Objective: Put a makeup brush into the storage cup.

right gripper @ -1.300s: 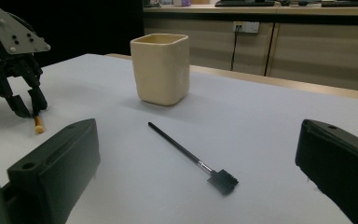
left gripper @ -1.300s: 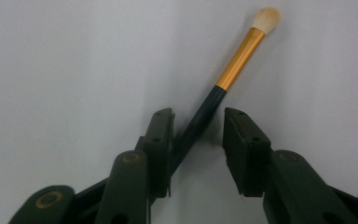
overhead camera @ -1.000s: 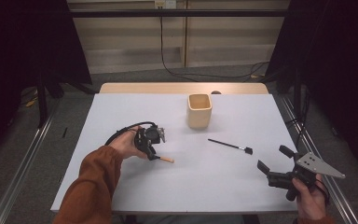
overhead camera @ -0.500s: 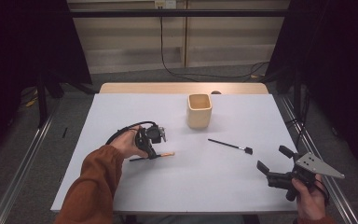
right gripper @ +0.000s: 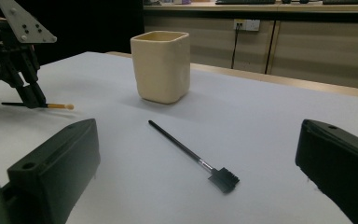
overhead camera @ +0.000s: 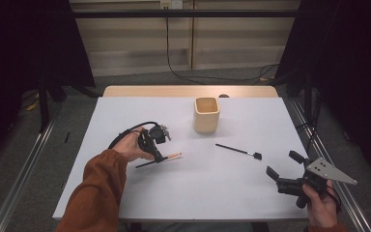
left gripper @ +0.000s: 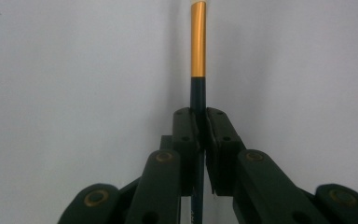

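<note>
The left gripper [overhead camera: 160,155] is pinching a thin dark stick with an orange-gold end [left gripper: 198,42]. Its two black jaws are pressed tight on the dark part. The stick seems to be lifted just off the white table [overhead camera: 203,183], though that is hard to tell. The right gripper [overhead camera: 281,168] sits near the table's right edge with its jaws spread wide. Between them lies a thin black brush with a small comb head [right gripper: 191,156]. A cream square cup [right gripper: 161,65] stands behind it.

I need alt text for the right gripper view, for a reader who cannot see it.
A thin black brush lies on the white table between the open jaws of the right gripper. Behind it stands a cream cup; at far left, the left gripper holds a gold-tipped stick.
</note>
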{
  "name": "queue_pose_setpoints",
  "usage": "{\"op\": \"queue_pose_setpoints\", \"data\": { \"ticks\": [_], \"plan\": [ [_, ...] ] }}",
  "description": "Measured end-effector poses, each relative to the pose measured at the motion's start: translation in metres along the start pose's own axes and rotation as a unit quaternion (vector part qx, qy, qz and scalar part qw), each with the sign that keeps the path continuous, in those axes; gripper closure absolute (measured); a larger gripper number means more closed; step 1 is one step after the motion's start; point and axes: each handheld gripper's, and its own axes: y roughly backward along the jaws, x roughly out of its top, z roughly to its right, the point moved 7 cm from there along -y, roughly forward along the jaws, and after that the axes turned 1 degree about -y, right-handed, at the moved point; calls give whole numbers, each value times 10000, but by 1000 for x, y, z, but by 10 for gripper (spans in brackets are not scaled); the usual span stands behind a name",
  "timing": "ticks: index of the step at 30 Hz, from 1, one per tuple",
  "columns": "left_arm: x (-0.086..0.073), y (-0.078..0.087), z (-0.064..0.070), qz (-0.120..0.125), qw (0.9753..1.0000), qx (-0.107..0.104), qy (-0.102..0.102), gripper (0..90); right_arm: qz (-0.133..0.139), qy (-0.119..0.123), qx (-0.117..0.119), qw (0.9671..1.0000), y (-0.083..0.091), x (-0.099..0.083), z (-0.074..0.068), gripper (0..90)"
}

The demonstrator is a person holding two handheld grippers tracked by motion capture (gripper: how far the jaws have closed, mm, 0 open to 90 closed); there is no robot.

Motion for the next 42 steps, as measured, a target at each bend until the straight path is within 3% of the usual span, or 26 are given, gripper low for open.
{"op": "queue_pose_setpoints", "data": {
  "ticks": [2,5,10,12,13,18,19,20,22,23,24,25,26,29,30,31,32,33,34,35,36,38,39,40,41,42],
  "plan": [
    [0,3,1,19,9999,-99,34,836,6,-5,-1,10000,0,0,0,0],
    [1,6,0,240,9994,-86,238,836,10,-19,4,10000,0,0,0,0],
    [3,16,-1,590,9975,-127,359,836,9,-19,-1,10000,0,0,0,0],
    [3,20,-1,757,9962,-154,393,835,11,-10,-4,10000,0,0,0,0],
    [3,23,0,1012,9930,-209,568,835,15,-21,-7,10000,0,0,0,0],
    [-1,24,1,1125,9917,-257,575,835,-9,-21,-12,10000,0,0,0,0],
    [0,24,2,1248,9895,-260,686,835,-4,-16,-15,10000,0,0,0,0],
    [-2,26,0,1203,9905,-261,608,835,-4,-16,-15,10000,0,0,0,0],
    [0,27,2,1477,9855,-251,801,835,1,-13,-7,10000,0,0,0,0],
    [-1,28,1,1465,9861,-258,740,835,-4,-12,-7,10000,0,0,0,0],
    [0,29,2,1593,9836,-199,827,835,-4,-12,-7,10000,0,0,0,0],
    [0,29,1,1622,9833,-179,810,835,-7,-18,-7,10000,0,0,0,0],
    [-2,31,1,1746,9813,-128,806,835,-12,-21,-17,10000,0,0,0,0],
    [-2,32,1,1806,9803,-35,799,835,-8,-21,-10,10000,0,0,0,0],
    [-4,34,0,1760,9819,19,695,835,-5,-20,-12,10000,0,0,0,0],
    [-5,33,2,1833,9801,53,765,835,-10,-20,-16,10000,0,0,0,0],
    [-5,33,2,1833,9801,53,765,835,-10,-20,-16,10000,0,0,0,0],
    [-4,32,5,1939,9770,25,887,835,-10,-20,-13,10000,0,0,0,0],
    [-5,32,6,1959,9770,34,845,835,6,-20,-14,10000,0,0,0,0],
    [-4,33,8,2155,9718,11,960,834,-10,-26,-27,10000,0,0,0,0],
    [-4,33,8,2155,9718,11,960,835,-10,-26,-27,10000,0,0,0,0],
    [-4,36,9,2398,9659,20,981,835,-22,-3,-26,10000,0,-1,0,0],
    [-4,38,9,2417,9657,40,947,834,-12,-12,-32,10000,0,0,0,0],
    [-4,42,9,2602,9611,129,923,834,-16,-14,-26,10000,0,0,0,0],
    [-4,42,9,2602,9611,129,923,835,-16,-14,-26,10000,0,0,0,0],
    [-4,44,8,2683,9585,166,948,835,-23,-8,-25,10000,0,-1,0,0]
  ]
}}
